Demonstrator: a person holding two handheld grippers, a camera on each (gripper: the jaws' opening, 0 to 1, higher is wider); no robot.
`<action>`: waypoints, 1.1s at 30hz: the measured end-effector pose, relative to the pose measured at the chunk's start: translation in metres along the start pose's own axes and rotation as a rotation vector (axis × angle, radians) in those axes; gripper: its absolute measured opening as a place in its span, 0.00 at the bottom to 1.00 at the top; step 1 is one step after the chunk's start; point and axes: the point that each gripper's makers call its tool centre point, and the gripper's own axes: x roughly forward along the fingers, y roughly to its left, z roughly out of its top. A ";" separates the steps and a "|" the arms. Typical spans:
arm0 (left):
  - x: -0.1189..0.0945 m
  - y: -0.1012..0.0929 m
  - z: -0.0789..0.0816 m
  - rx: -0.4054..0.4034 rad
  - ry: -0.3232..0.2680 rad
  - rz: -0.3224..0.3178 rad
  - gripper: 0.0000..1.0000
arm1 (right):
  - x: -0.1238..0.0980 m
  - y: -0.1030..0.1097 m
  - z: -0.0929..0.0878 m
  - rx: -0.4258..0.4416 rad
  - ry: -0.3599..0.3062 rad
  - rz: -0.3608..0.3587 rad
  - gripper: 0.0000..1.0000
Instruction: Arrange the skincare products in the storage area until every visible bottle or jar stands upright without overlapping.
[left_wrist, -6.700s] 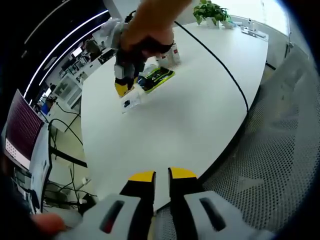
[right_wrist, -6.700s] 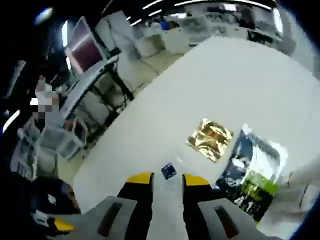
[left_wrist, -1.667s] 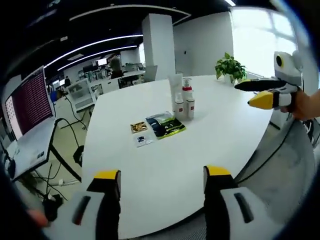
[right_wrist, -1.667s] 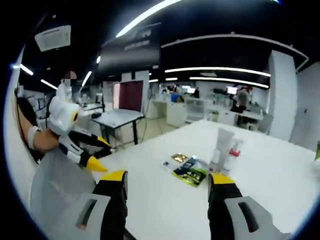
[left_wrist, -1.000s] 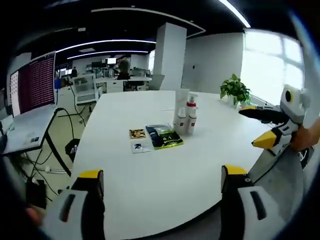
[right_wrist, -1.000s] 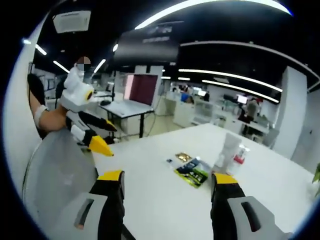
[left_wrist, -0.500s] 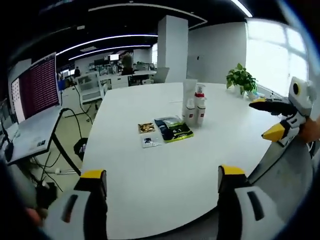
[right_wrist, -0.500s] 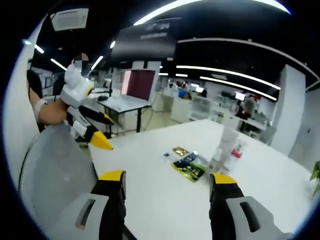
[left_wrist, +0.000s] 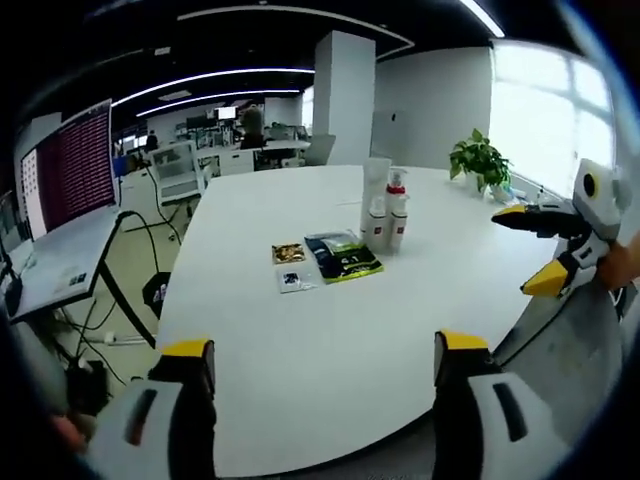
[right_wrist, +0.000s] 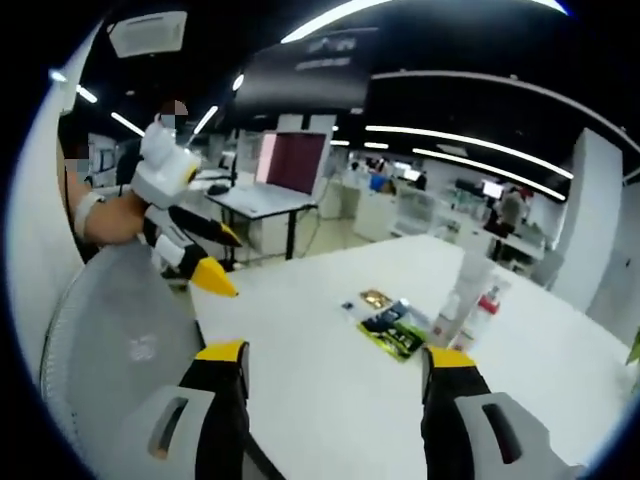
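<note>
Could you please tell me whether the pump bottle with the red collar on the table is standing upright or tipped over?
Upright. The pump bottle stands on its base on the white table, pump on top, beside the taller white tube.

L gripper (left_wrist: 325, 352) low at the near edge of the white table (left_wrist: 300, 320), jaws wide apart, nothing between. Mid-table: tall white tube (left_wrist: 375, 188) upright w/ pump bottle (left_wrist: 398, 210) and a smaller bottle (left_wrist: 377, 226) just beside it. Dark-green sachet (left_wrist: 343, 257), gold sachet (left_wrist: 288, 252) and small blue-marked packet (left_wrist: 293, 280) flat nearby. R gripper (left_wrist: 553, 250) at right edge, jaws apart, empty. Potted plant (left_wrist: 480, 160) far end.
</note>
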 end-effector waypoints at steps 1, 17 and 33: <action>0.000 0.001 0.001 -0.006 -0.005 0.001 0.87 | -0.001 -0.002 0.002 0.012 -0.008 -0.007 0.75; -0.001 -0.002 0.005 -0.031 -0.030 -0.023 0.92 | 0.000 -0.002 0.014 0.140 -0.088 0.000 0.95; -0.001 -0.008 0.005 -0.031 -0.031 -0.046 0.98 | 0.004 -0.003 -0.003 0.112 0.000 -0.011 0.89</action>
